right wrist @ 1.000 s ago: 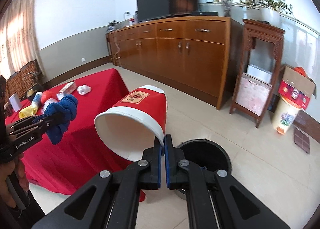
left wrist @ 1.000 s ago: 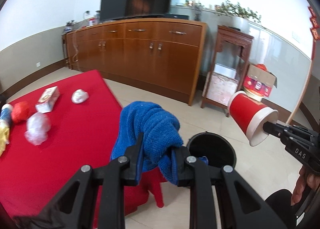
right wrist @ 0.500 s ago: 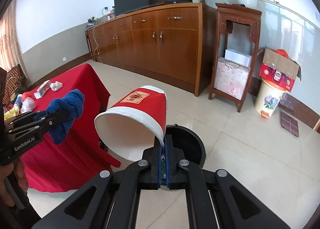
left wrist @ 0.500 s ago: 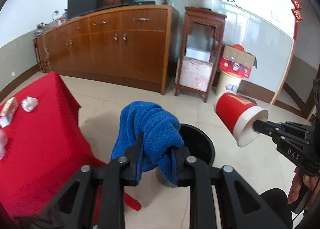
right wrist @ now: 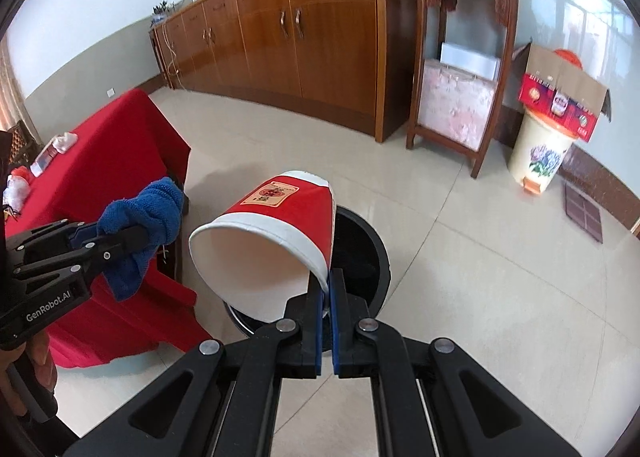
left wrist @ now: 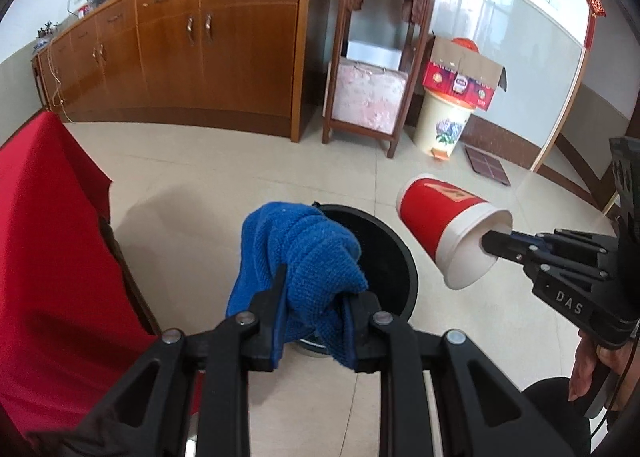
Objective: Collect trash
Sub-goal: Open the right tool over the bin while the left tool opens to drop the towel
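My left gripper (left wrist: 316, 289) is shut on a bunched blue knitted cloth (left wrist: 300, 253), held just over the near rim of a round black bin (left wrist: 394, 257) on the floor. From the right wrist view the same cloth (right wrist: 144, 225) hangs left of the bin (right wrist: 366, 249). My right gripper (right wrist: 329, 285) is shut on the white rim of a red paper cup (right wrist: 276, 233), which lies tilted with its mouth toward the camera, above the bin's left side. In the left wrist view the cup (left wrist: 444, 225) hovers to the right of the bin.
A table with a red cloth (right wrist: 108, 153) stands left of the bin, with small bits of trash (right wrist: 60, 141) on it. Behind are a long wooden cabinet (left wrist: 224, 45), a dark wooden stand (left wrist: 380, 57), a cream pedal bin (left wrist: 442, 125) and a cardboard box (left wrist: 464, 73). Pale tiled floor surrounds the bin.
Both grippers have moved away from the red table and down toward the black bin, which now looks larger and nearer. The cloth and the cup stay gripped as before.
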`<state>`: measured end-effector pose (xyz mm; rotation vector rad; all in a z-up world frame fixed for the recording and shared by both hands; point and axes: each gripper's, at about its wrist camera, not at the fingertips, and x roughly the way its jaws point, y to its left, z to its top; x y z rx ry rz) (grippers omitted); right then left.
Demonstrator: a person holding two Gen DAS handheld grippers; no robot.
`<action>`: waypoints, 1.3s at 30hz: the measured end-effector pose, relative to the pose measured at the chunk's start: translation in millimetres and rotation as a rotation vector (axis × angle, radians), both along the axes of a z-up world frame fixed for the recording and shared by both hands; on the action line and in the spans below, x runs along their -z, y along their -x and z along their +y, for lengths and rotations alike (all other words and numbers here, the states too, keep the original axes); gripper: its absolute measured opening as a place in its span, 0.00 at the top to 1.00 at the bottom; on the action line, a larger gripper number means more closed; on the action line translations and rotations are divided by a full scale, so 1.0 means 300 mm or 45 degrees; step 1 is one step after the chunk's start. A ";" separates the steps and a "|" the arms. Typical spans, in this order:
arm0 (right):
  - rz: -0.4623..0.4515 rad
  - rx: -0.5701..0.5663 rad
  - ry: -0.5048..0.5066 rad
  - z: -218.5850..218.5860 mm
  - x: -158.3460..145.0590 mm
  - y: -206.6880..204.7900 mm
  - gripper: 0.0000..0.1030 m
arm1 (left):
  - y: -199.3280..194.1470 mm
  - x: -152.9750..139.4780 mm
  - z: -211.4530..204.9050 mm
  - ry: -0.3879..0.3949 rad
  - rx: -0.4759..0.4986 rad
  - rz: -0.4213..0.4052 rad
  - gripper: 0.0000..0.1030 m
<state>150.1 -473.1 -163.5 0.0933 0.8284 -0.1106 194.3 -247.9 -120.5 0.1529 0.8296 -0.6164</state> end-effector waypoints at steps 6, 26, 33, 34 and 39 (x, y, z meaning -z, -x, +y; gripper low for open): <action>0.104 -0.038 0.009 -0.048 0.126 -0.103 0.97 | -0.072 0.110 -0.061 -0.026 -0.003 0.099 0.77; 0.254 -0.072 0.101 -0.088 0.385 -0.267 0.34 | -0.179 0.260 -0.110 -0.056 -0.084 0.118 0.18; 0.254 0.044 0.145 -0.142 0.367 -0.229 0.05 | -0.187 0.251 -0.026 -0.154 -0.207 0.056 0.09; 0.261 0.056 0.141 -0.146 0.365 -0.223 0.05 | -0.183 0.249 -0.012 -0.166 -0.218 0.051 0.06; 0.242 0.087 0.122 -0.131 0.325 -0.189 0.00 | -0.147 0.209 0.062 -0.180 -0.252 0.018 0.02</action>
